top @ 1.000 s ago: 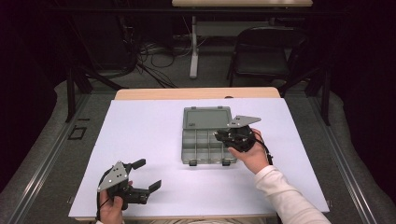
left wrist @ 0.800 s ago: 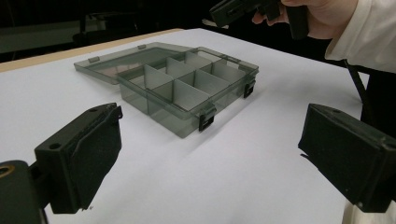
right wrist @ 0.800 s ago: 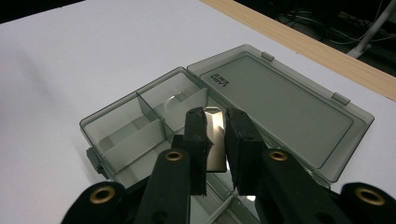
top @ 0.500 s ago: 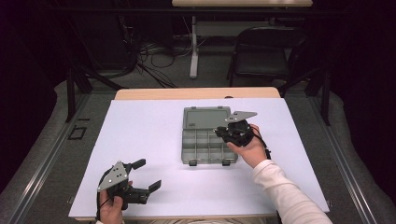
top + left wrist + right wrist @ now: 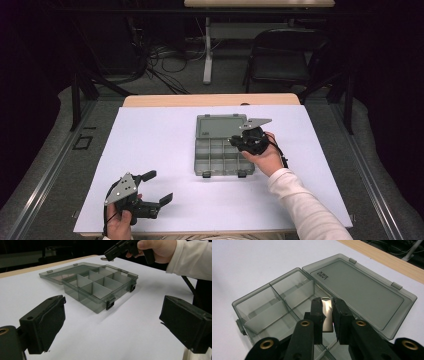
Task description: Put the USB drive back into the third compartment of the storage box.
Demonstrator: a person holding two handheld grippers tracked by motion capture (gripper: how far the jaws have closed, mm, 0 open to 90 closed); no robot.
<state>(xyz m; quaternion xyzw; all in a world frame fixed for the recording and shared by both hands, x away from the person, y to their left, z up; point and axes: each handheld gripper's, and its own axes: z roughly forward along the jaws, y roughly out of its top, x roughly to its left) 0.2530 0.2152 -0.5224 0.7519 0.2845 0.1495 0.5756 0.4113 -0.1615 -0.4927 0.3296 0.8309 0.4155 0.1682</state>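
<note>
A see-through smoky grey box (image 5: 223, 151) (black latches) lies on a white table cover (image 5: 160, 145); the plate (image 5: 327, 315) is shiny metal, the sleeve (image 5: 305, 210) cream.

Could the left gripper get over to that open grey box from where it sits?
Probably yes. The left gripper, jaws open, sits near the table's front edge, with bare white tabletop between it and the compartment box. The right gripper, holding a small flat piece over the box, crowds its right side.
</note>
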